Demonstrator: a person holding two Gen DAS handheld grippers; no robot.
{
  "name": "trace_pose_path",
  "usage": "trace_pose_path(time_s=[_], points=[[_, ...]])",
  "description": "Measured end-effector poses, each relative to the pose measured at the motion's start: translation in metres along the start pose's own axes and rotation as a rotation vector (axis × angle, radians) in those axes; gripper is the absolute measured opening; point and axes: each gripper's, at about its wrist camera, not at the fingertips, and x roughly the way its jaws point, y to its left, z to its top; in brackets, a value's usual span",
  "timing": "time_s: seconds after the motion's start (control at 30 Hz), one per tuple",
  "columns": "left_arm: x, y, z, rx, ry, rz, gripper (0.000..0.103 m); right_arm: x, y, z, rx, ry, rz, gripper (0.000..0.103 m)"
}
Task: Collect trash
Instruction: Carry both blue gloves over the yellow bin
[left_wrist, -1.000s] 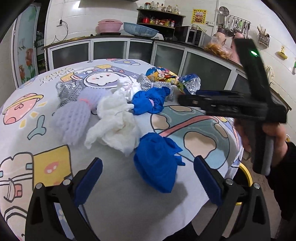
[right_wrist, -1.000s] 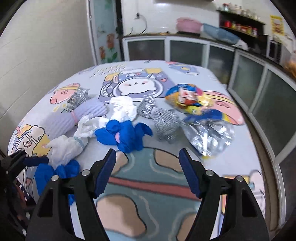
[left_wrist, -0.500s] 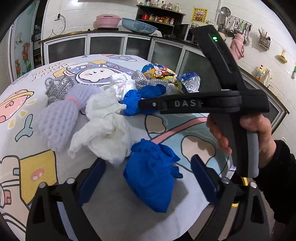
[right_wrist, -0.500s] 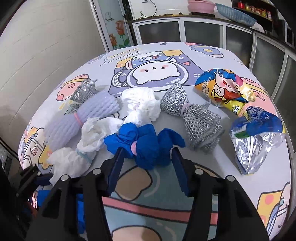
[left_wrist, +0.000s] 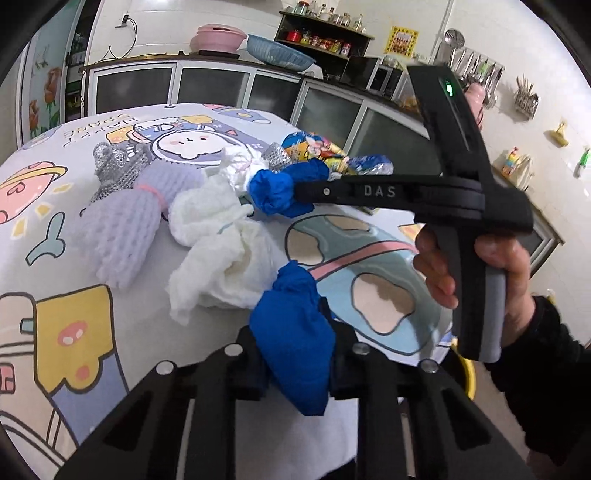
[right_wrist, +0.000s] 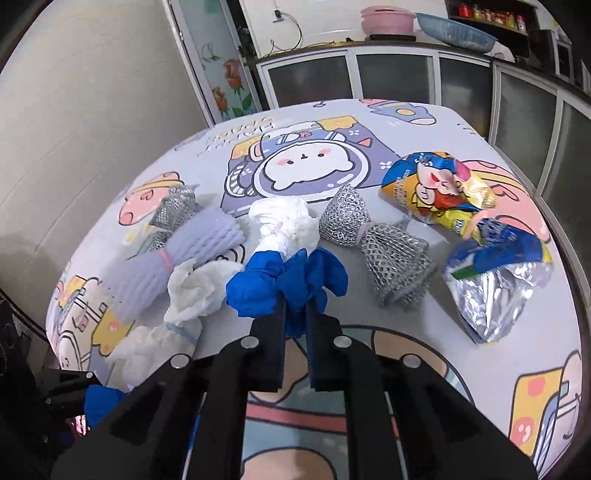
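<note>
Now both my tongs are clamped on trash: the left gripper (left_wrist: 295, 354) pinches a blue glove (left_wrist: 295, 332) at the near edge of the table (right_wrist: 406, 122), the right gripper (right_wrist: 295, 317) squeezes another blue wad (right_wrist: 288, 284) mid-table. Next, I reckon, both lift clear. No bin shows; only a yellow rim past the table edge.

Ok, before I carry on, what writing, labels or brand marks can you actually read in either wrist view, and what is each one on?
"DAS": white letters on the side of the right gripper, seen from the left wrist.
Tablecloth: a line of yellow letters near the astronaut animal, upside down in both views, not legible.
Yellow snack bag: printed text too small and crumpled to read.
Blue foil wrapper: print too blurred to read.
Yellow wall poster: too small to read.
</note>
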Motion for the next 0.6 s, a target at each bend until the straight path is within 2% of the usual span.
trace_pose_path(time_s=[0.17, 0.23, 0.3, 0.37, 0.43, 0.5, 0.6], points=[[-0.017, -0.001, 0.002, 0.018, -0.027, -0.01, 0.02, -0.015, 0.001, -0.002, 0.009, -0.029, -0.005, 0.008], [-0.018, 0.001, 0.002, 0.016, -0.033, 0.007, 0.02, -0.018, 0.002, -0.003, 0.006, -0.034, -0.005, 0.008], [-0.016, 0.006, 0.003, 0.011, -0.017, 0.013, 0.021, -0.018, 0.002, -0.004, 0.003, -0.032, -0.014, 0.008], [-0.018, 0.01, 0.0, -0.017, -0.004, -0.016, 0.023, -0.019, 0.003, -0.006, 0.001, -0.029, -0.016, 0.008], [-0.022, 0.012, -0.004, -0.03, -0.004, -0.025, 0.047, -0.019, 0.005, -0.007, -0.005, -0.029, -0.019, 0.008], [-0.027, 0.012, -0.006, -0.032, -0.019, -0.02, 0.06, -0.02, 0.005, -0.008, -0.005, -0.03, -0.017, 0.008], [-0.032, 0.008, -0.009, -0.029, -0.014, -0.036, 0.063, -0.021, 0.004, -0.008, 0.002, -0.034, -0.013, 0.008]])
